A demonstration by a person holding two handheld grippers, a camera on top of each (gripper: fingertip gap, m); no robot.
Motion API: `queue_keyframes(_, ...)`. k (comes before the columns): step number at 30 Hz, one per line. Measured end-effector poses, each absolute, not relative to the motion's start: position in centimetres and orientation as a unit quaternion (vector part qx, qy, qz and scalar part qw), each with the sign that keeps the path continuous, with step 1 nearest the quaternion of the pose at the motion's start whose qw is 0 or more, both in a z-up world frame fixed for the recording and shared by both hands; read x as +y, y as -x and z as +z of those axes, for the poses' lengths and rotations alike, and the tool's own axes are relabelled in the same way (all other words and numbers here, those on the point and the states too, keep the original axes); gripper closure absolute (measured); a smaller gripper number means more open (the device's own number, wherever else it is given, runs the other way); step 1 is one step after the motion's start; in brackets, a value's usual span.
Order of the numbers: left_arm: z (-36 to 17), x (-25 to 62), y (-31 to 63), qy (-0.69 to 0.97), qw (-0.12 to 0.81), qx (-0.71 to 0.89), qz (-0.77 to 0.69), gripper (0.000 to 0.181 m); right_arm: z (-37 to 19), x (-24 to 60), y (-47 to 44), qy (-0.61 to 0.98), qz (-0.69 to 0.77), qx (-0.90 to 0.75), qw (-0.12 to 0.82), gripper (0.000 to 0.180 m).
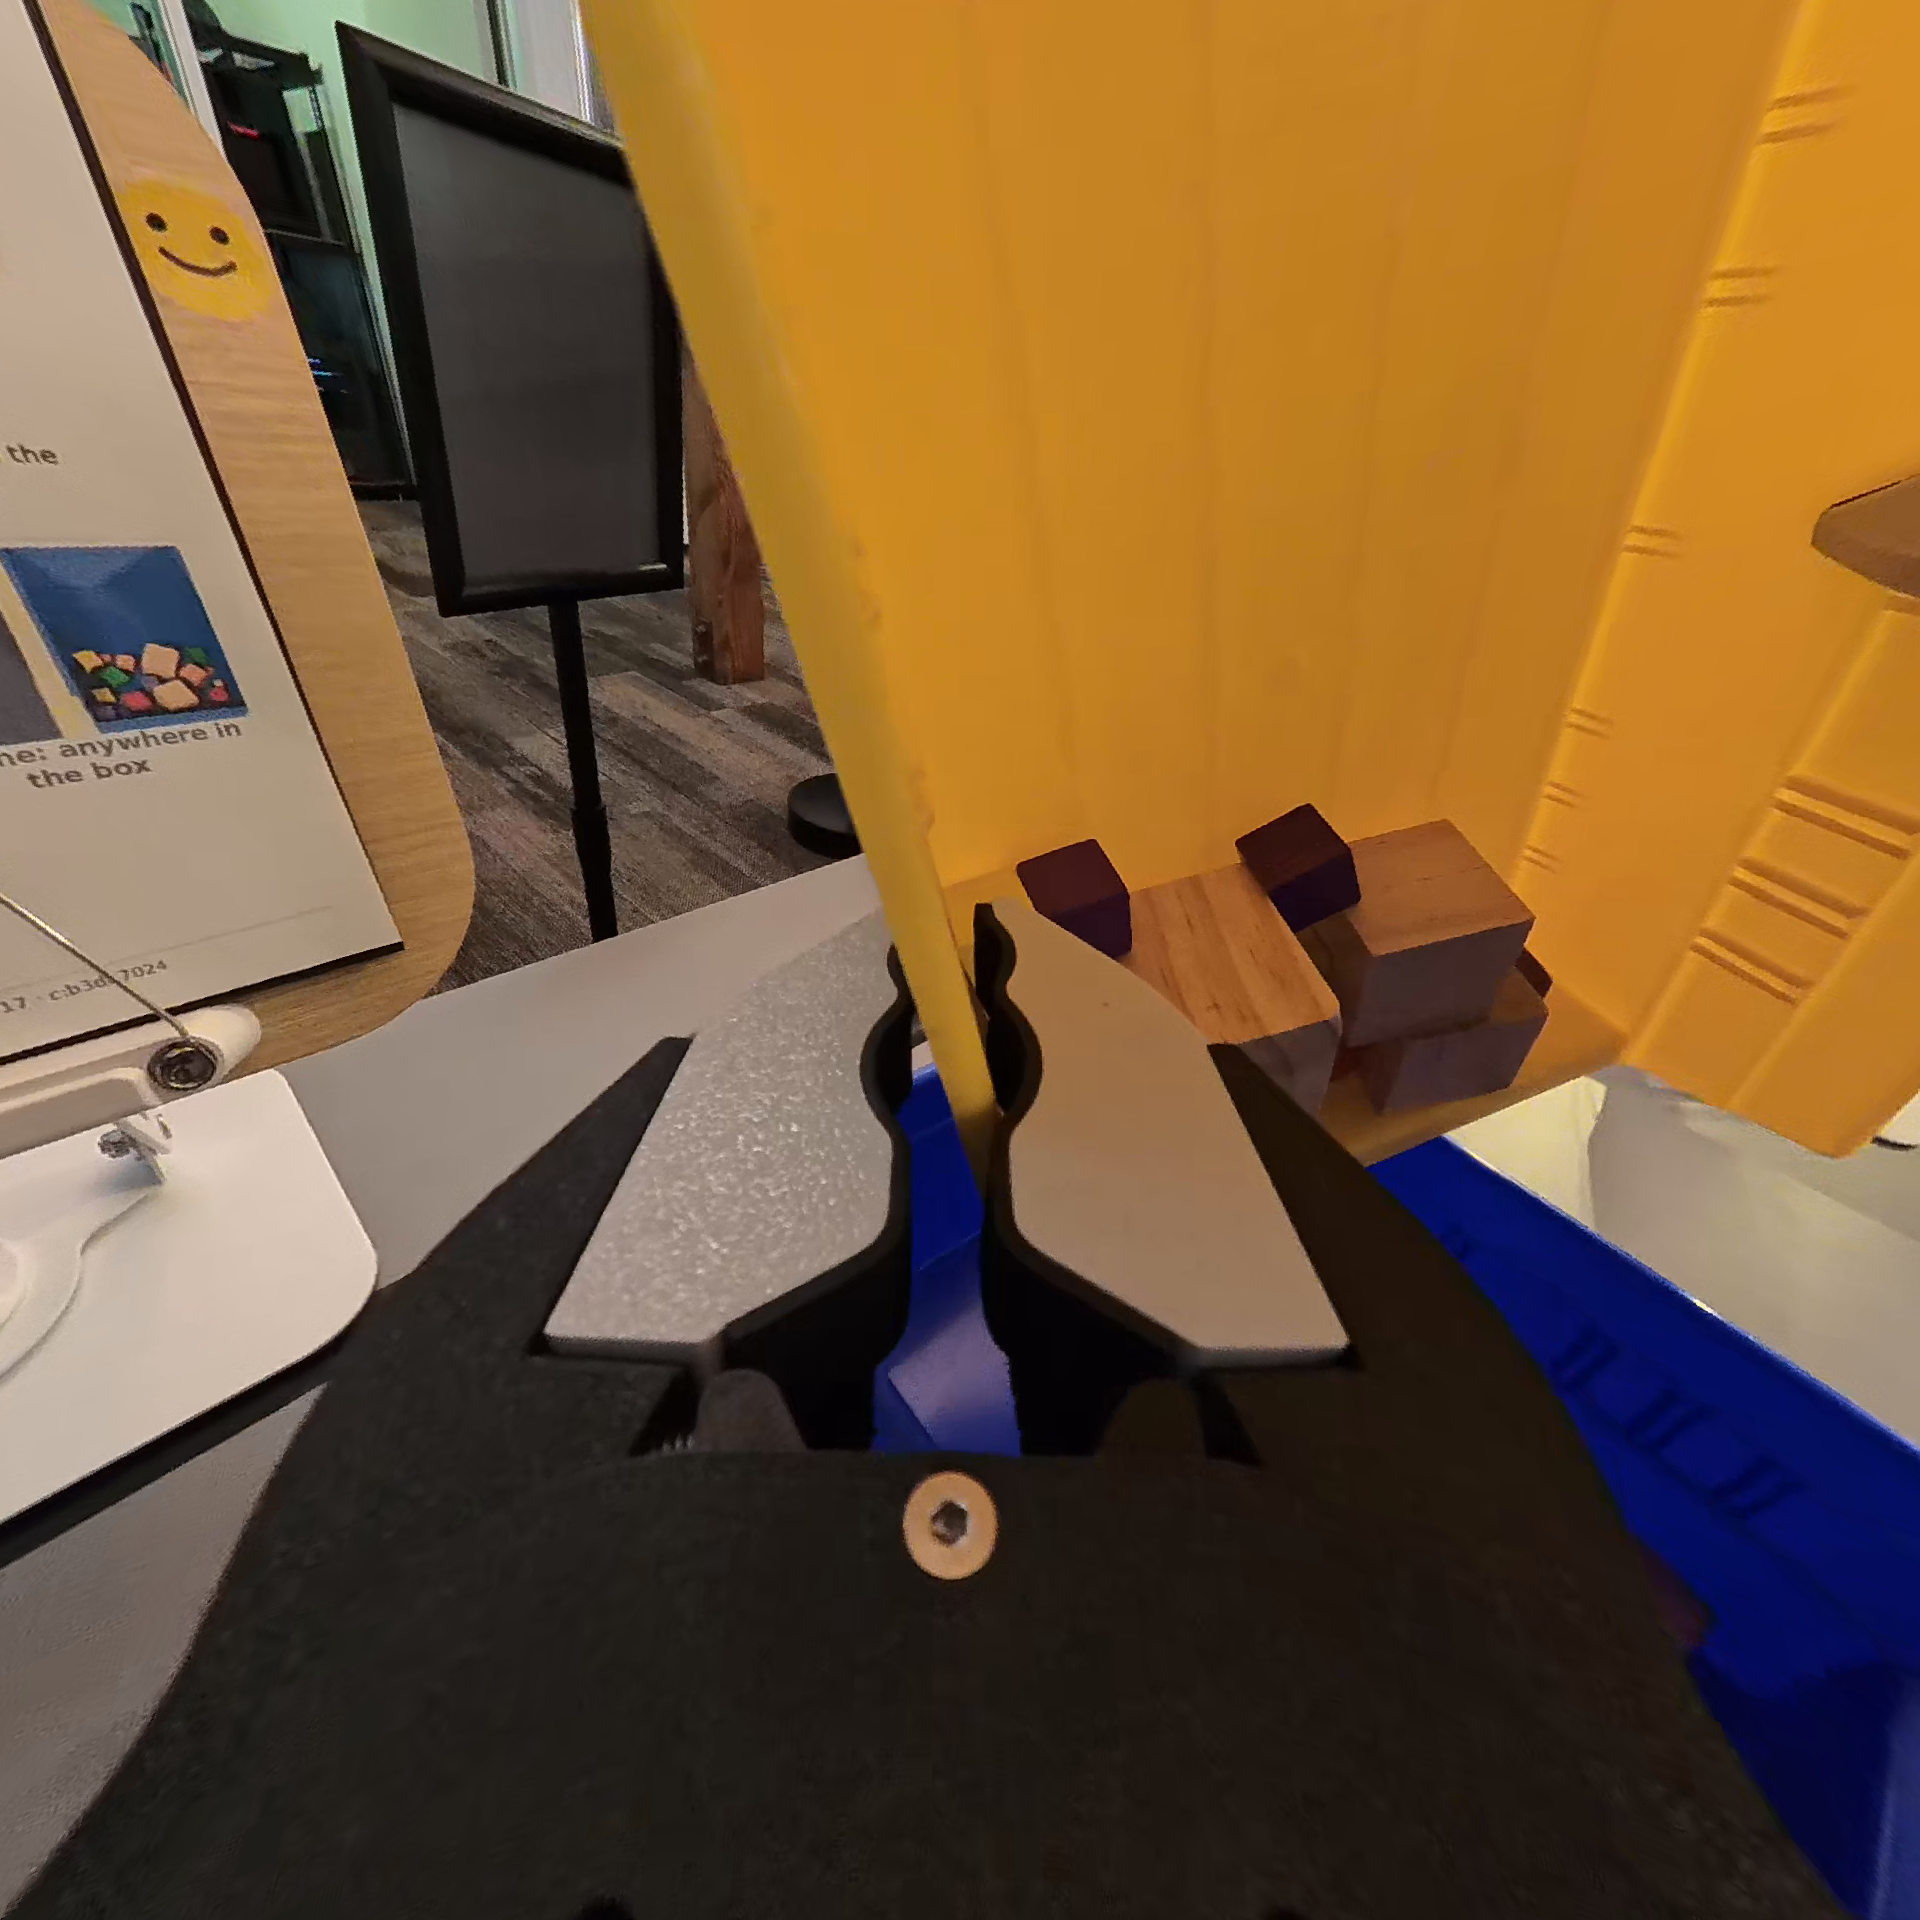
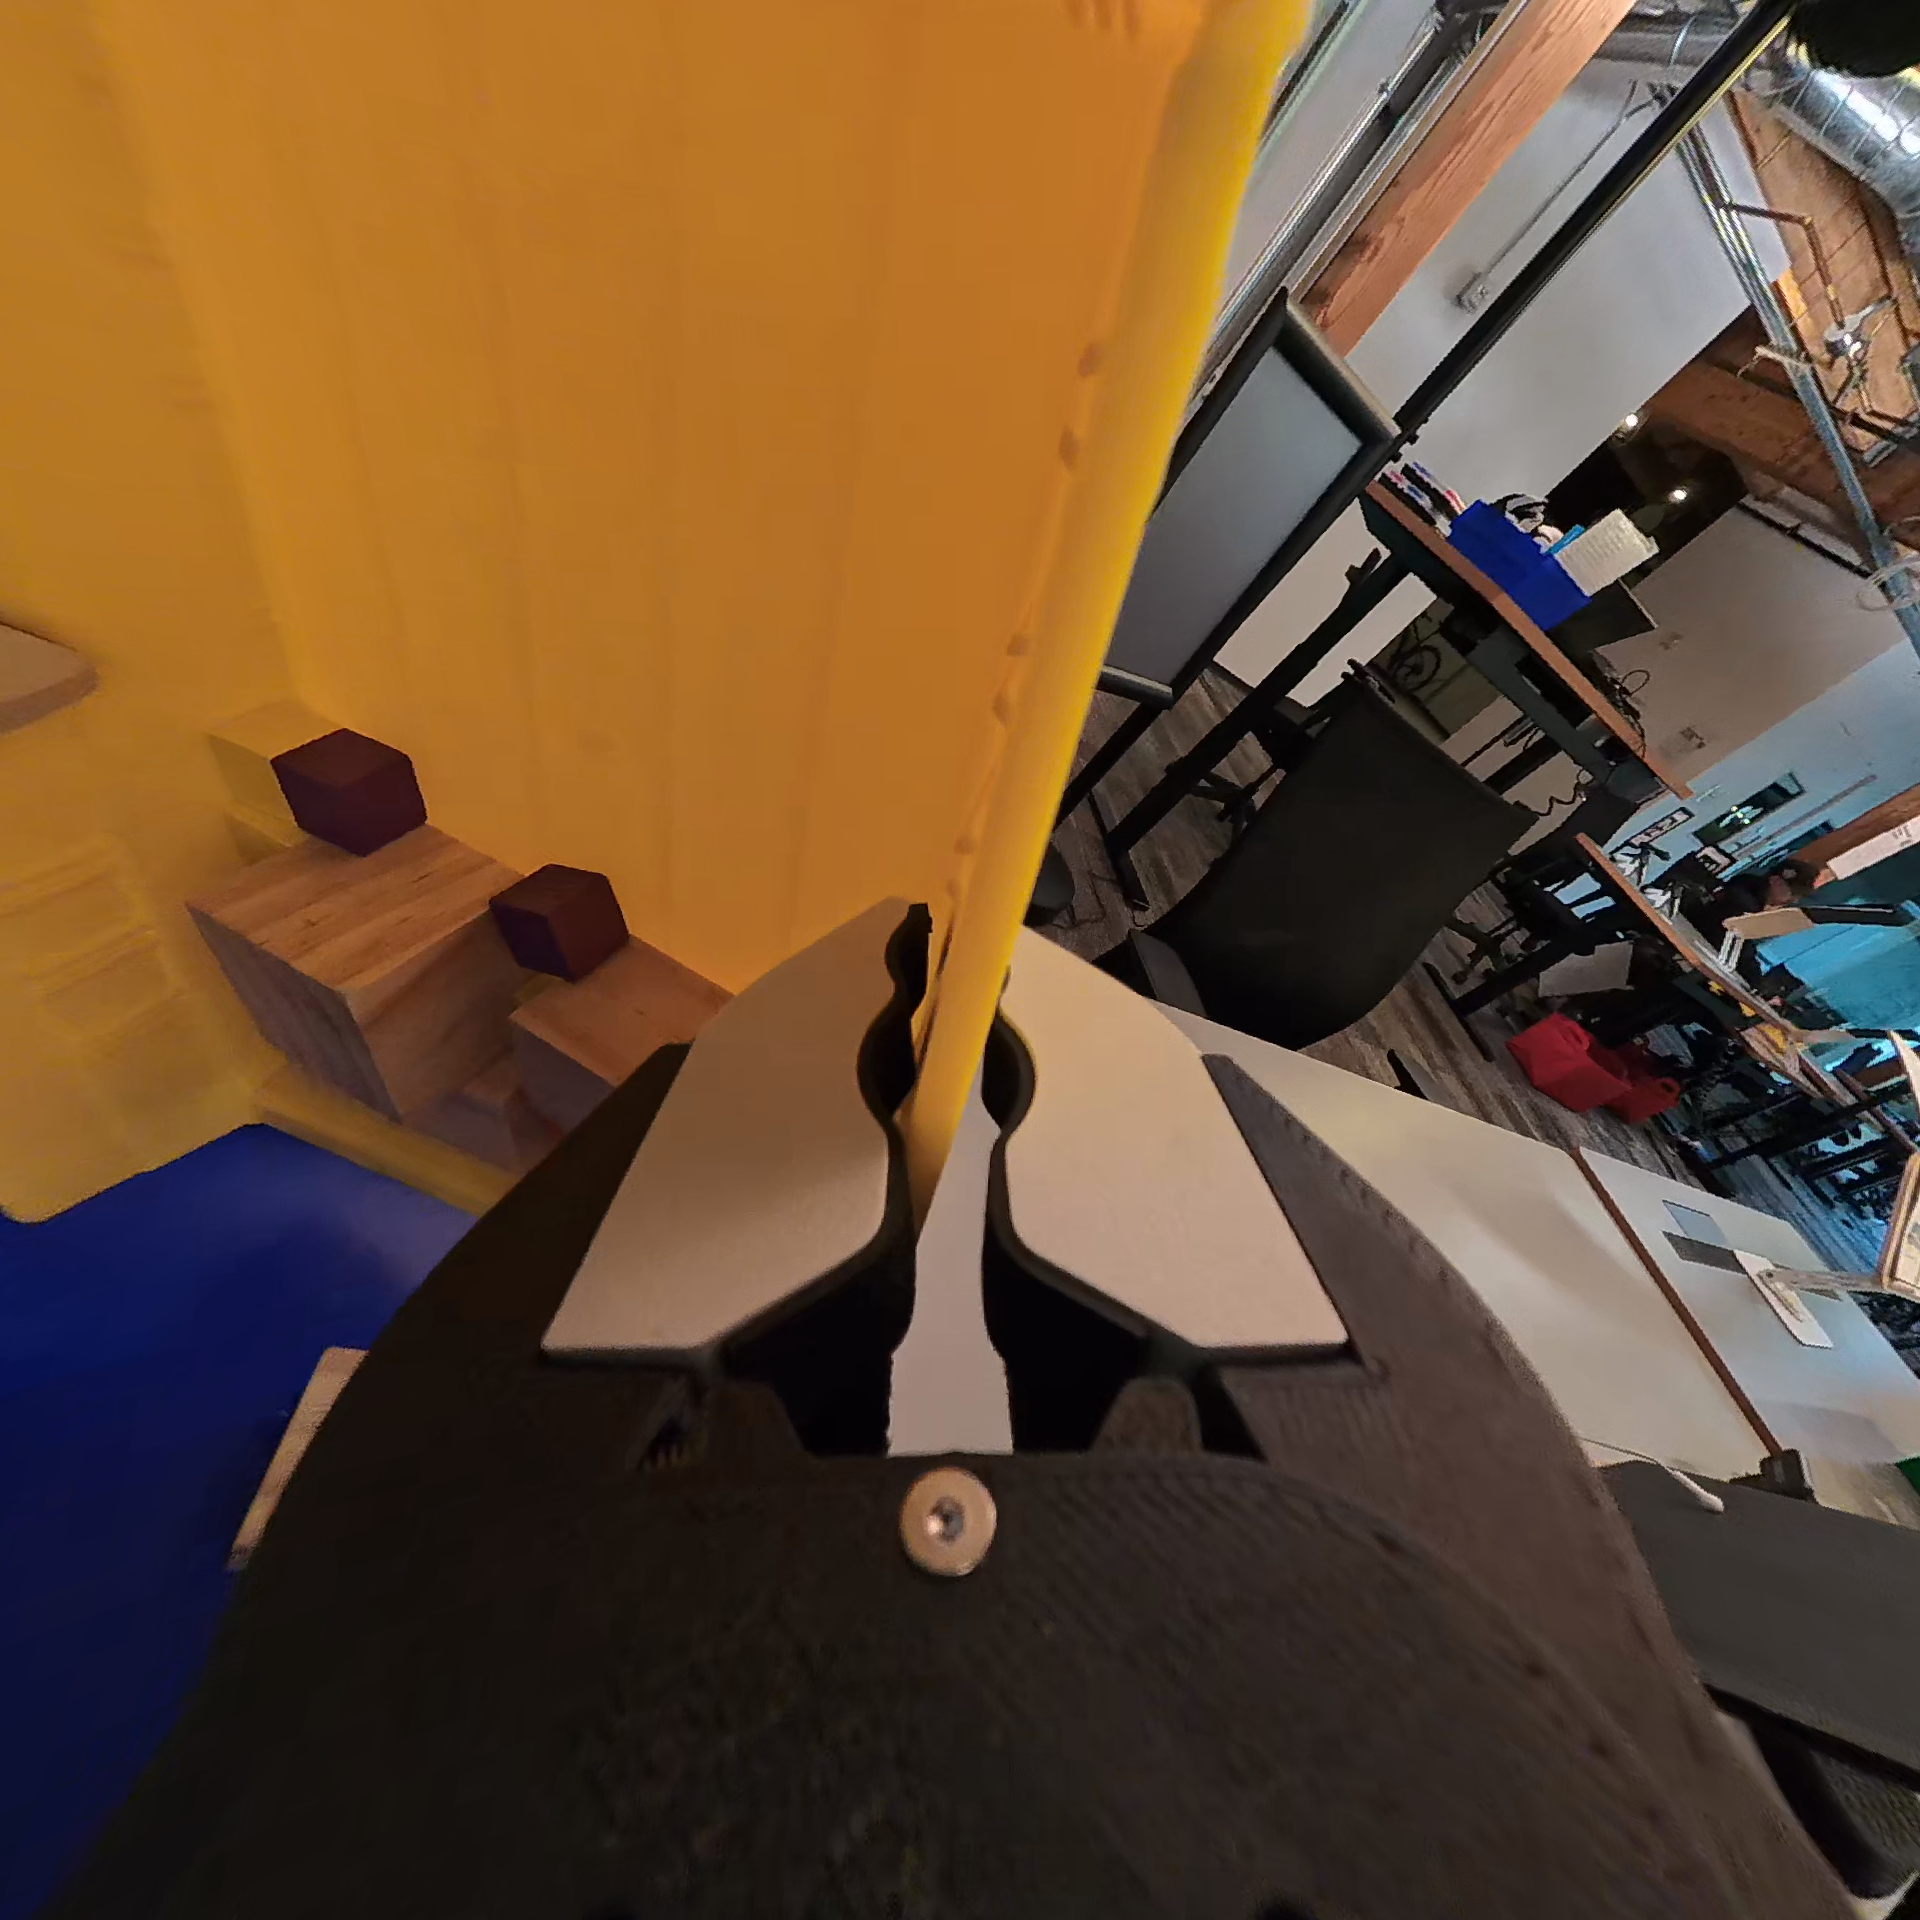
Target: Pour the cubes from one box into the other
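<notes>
Both hand-held grippers are clamped on the yellow box (image 1: 1299,468), one on each side wall. Left gripper (image 1: 948,997) pinches the box's left wall edge between its two grey fingers (image 1: 748,1174), one finger outside the box and one inside. Right gripper (image 2: 951,997) does the same on the opposite wall, its fingers (image 2: 1132,1174) closed tight on the thin yellow edge.

That yellow box is tipped steeply, its floor rising almost upright in front of both cameras and its open side facing down toward the blue box (image 1: 1621,1382), which sits directly below it on the grey table (image 1: 436,1132).

Wooden cubes (image 1: 1423,935) are piled at the lowest edge of the yellow box, right at its lip and above the blue box. Among them, a pale cube (image 1: 1226,956) lies nearest the left gripper's inner finger, with two small dark purple cubes (image 1: 1299,852) resting on top of the pile. From the right wrist view the same pile (image 2: 353,956) lies against the lower lip of the yellow box, with the blue box's interior (image 2: 156,1351) just beneath.

Left of the yellow box, a printed sign on a white stand (image 1: 156,1195) sits on the table, and a black framed board (image 1: 530,364) stands on the floor beyond it.
</notes>
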State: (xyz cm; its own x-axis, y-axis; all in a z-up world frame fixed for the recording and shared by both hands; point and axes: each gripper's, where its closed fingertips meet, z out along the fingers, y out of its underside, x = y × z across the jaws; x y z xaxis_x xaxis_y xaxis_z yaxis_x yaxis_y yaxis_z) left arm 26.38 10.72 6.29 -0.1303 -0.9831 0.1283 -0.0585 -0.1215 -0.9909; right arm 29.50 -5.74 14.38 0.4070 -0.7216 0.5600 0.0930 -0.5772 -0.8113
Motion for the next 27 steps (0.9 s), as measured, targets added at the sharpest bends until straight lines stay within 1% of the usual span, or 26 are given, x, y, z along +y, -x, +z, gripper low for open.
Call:
queue_keyframes(12,6.3,11.3,-26.4,0.498,0.415,0.485,-0.587,0.172,15.7,-4.6,-28.1,0.719,-0.547,0.181,0.388,0.171)
queue_keyframes(20,5.1,11.2,-26.9,0.504,0.397,0.483,-0.596,0.172,15.5,-4.2,-27.9,0.721,-0.565,0.171,0.362,0.171)
queue_keyframes(27,5.1,11.1,-27.0,0.503,0.396,0.482,-0.598,0.172,15.7,-4.1,-27.9,0.718,-0.571,0.166,0.362,0.17)
